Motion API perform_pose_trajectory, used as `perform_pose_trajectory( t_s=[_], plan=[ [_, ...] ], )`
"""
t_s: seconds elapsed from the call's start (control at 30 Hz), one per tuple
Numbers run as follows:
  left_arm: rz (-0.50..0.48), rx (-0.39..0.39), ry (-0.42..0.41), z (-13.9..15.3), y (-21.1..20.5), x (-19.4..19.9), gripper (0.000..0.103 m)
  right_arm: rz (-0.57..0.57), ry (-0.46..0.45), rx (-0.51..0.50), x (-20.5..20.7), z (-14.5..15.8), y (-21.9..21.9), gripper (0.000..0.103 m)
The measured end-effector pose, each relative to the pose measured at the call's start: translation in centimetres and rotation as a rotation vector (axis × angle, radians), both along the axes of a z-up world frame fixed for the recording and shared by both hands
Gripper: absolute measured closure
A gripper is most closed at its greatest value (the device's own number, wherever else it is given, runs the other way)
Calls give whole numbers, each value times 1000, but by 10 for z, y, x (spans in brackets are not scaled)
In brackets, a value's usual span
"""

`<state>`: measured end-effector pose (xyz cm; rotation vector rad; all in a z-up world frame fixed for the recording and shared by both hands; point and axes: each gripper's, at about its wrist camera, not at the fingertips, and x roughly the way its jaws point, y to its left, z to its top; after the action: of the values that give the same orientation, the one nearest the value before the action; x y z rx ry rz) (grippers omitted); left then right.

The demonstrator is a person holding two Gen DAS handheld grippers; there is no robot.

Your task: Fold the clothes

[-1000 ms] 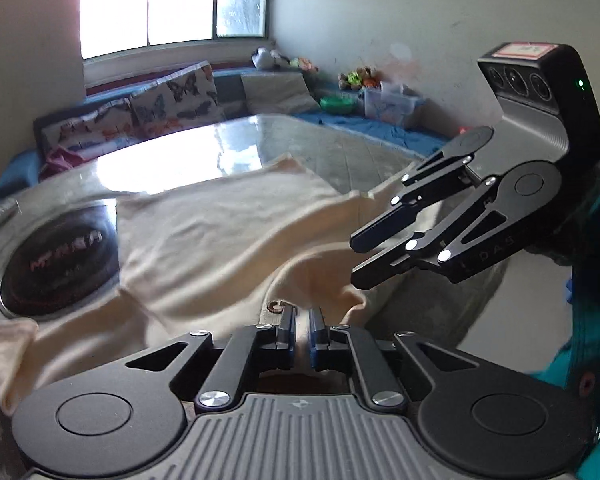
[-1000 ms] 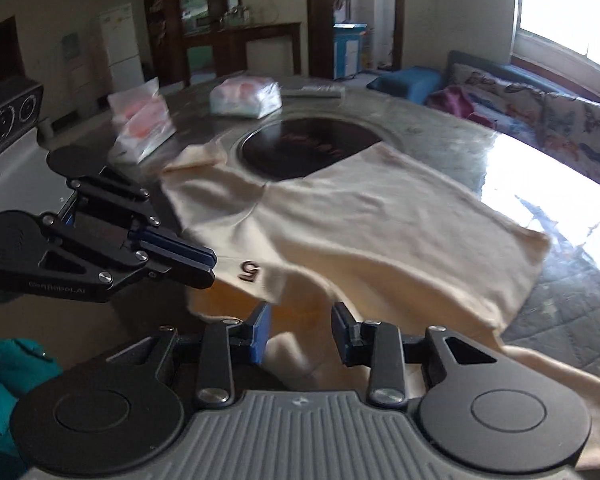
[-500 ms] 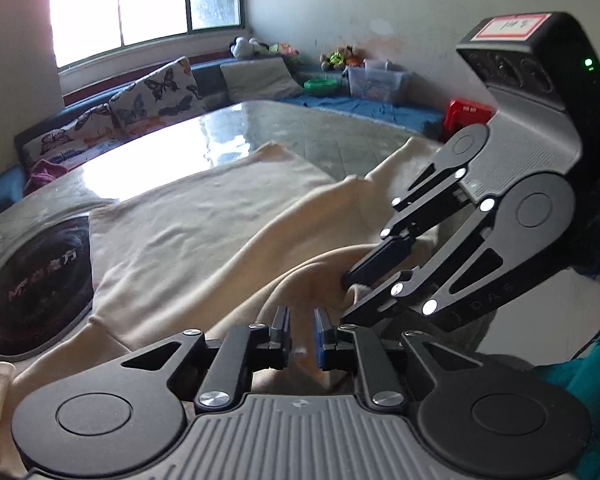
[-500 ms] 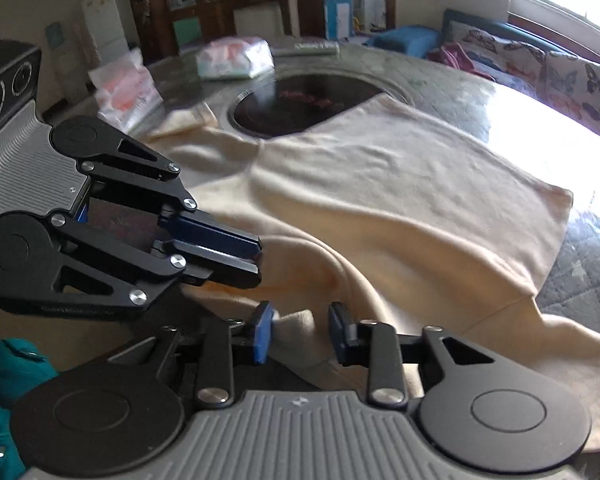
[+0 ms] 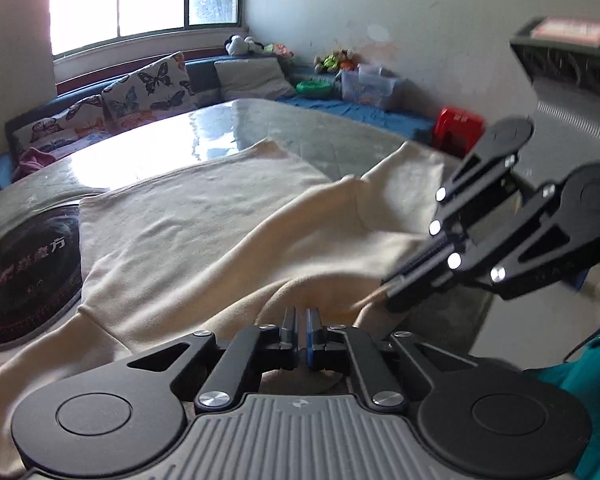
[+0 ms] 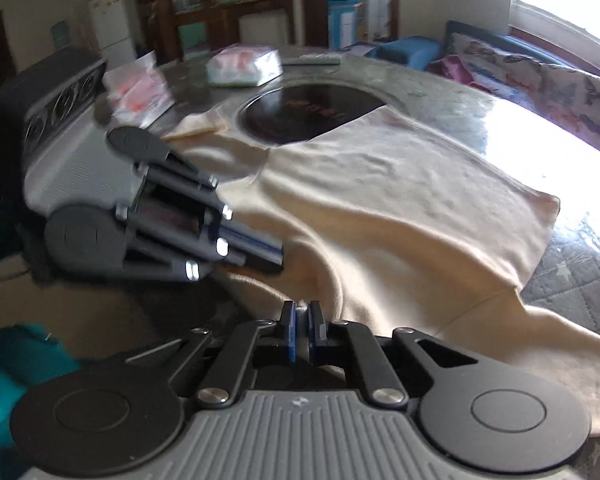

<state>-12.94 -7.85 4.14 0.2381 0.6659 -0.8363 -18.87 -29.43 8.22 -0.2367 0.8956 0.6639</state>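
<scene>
Cream garment (image 5: 228, 216) lies spread across the glass-topped round table (image 5: 236, 128), its far part flat, its near edge lifted into a ridge between the two grippers. Left gripper (image 5: 301, 334): fingers clenched, cloth pinched at the near edge of the garment. Right gripper (image 6: 303, 326): fingers clenched on a thin fold of the same edge, cloth visible between the pads. The two grippers sit just beside each other, each seen blurred in the other's view. The garment partly covers a dark round inset (image 6: 312, 114) in the tabletop. Two plastic-wrapped packs (image 6: 244, 66) rest beyond it.
</scene>
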Motion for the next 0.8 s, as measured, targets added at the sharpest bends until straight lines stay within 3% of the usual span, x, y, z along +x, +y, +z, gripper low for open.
perform_pose_trajectory(
  t_s=[0.1, 0.3, 0.37, 0.43, 0.47, 0.57, 0.63, 0.73, 0.8],
  plan=[
    [-25, -64, 40, 8, 14, -8, 100, 37, 32, -5, -8, 4, -4, 96],
    [-18, -96, 79, 14, 27, -9, 101, -33, 3, 63, 7, 12, -12, 92],
    [6, -68, 43, 18, 26, -7, 99, -40, 3, 70, 16, 10, -10, 89],
    [-5, -46, 3, 20, 21, -8, 94, -23, 0, 52, 20, 5, -2, 76],
    [-18, -27, -15, 19, 15, -9, 88, -7, 1, 40, 21, 3, 2, 76],
    [-50, 26, -53, 11, -1, -10, 77, 42, -2, -14, 20, -6, 16, 77],
    [-64, 52, -43, 2, -8, -8, 76, 41, -17, -68, 18, -12, 23, 78],
    [-78, 79, -22, -11, -12, -4, 75, 31, -14, -89, 16, -17, 23, 95],
    [-77, 79, -18, -14, -11, -2, 79, 19, -27, -68, 14, -13, 18, 98]
  ],
)
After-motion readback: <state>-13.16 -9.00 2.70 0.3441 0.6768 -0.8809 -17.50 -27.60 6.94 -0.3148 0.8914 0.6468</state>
